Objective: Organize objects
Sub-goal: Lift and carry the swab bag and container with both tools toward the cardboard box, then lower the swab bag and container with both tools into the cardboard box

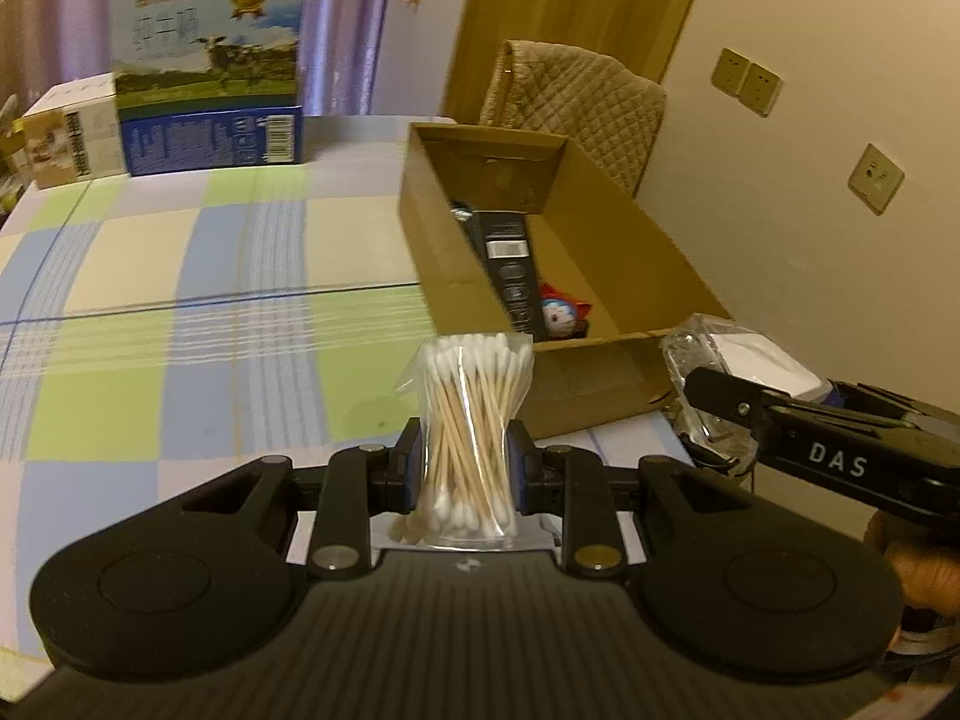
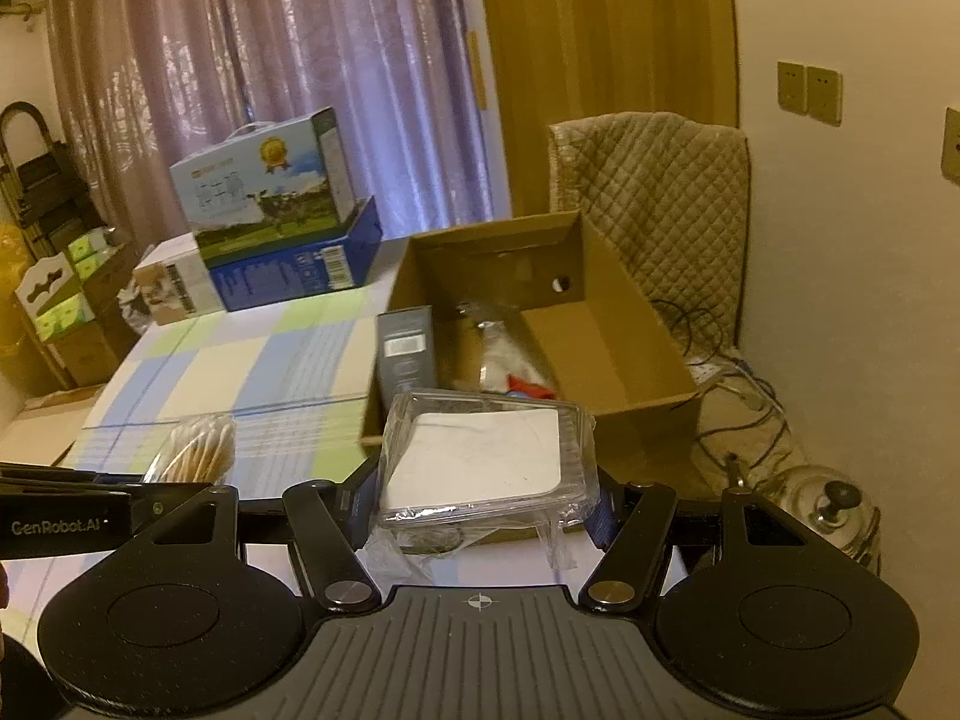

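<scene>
**Crinkly plastic in both claws, and the brown box is close**

Clear plastic wraps both things. The left claw [image 1: 467, 462] squeezes a small bag of cotton swabs [image 1: 471, 438] around its middle, and the bag stands upright between the two blue pads. The swabs look very light. The sticks are thin wood and the bag is soft, so a hard squeeze could bend them, and I think the bag could slip if the hold gets loose. The middle looks like the best place to hold it, where the sticks are bunched tight.

The right claw [image 2: 487, 495] is closed on a flat clear case [image 2: 486, 459] with something white inside. It holds the case by its two side edges, near the back. The case looks stiff but smooth, so it may slide or tip forward. Loose wrap hangs under it.

Both things hang above the checked surface [image 1: 180, 276], just in front of the open cardboard box [image 1: 654, 252]. The box already has a dark carton [image 1: 510, 267] leaning inside and a little blue toy [image 1: 561, 315] at the bottom. There looks to be bare floor left in the box for both things.
</scene>
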`<state>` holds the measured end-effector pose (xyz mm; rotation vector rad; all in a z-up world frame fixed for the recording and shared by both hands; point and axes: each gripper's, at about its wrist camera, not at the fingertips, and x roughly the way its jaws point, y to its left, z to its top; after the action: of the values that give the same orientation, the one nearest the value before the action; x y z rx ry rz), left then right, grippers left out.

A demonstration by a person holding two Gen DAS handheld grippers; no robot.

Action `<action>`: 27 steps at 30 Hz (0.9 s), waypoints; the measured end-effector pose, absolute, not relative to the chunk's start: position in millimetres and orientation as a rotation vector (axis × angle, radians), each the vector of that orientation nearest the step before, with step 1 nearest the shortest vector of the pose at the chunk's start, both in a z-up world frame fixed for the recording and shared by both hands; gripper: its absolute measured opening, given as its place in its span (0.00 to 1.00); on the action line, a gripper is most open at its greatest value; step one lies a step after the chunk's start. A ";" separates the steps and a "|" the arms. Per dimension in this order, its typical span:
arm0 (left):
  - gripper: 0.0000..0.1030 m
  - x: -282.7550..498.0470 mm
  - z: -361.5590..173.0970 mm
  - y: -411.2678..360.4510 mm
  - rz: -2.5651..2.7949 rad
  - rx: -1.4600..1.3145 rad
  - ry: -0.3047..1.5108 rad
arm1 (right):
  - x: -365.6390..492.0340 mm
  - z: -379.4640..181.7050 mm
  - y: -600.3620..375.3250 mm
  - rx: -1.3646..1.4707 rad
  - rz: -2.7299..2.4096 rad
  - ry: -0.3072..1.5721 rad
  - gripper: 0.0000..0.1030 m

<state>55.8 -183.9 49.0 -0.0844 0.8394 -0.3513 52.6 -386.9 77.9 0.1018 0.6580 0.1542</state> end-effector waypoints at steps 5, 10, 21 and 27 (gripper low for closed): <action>0.22 70.2 54.1 -201.5 -0.382 -0.087 0.833 | 64.8 82.8 -399.1 0.083 0.141 0.656 0.60; 0.22 87.8 62.1 -216.5 -0.399 -0.083 0.820 | 77.3 87.6 -405.5 0.065 0.140 0.652 0.60; 0.22 119.1 68.6 -239.8 -0.423 -0.073 0.810 | 106.9 89.9 -413.9 0.041 0.147 0.648 0.60; 0.22 132.2 67.5 -247.2 -0.424 -0.067 0.816 | 120.3 87.3 -419.1 0.040 0.150 0.651 0.60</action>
<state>132.2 -247.2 67.5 -0.0673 0.8163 -0.4236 120.3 -419.1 87.3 0.0402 0.6509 0.1502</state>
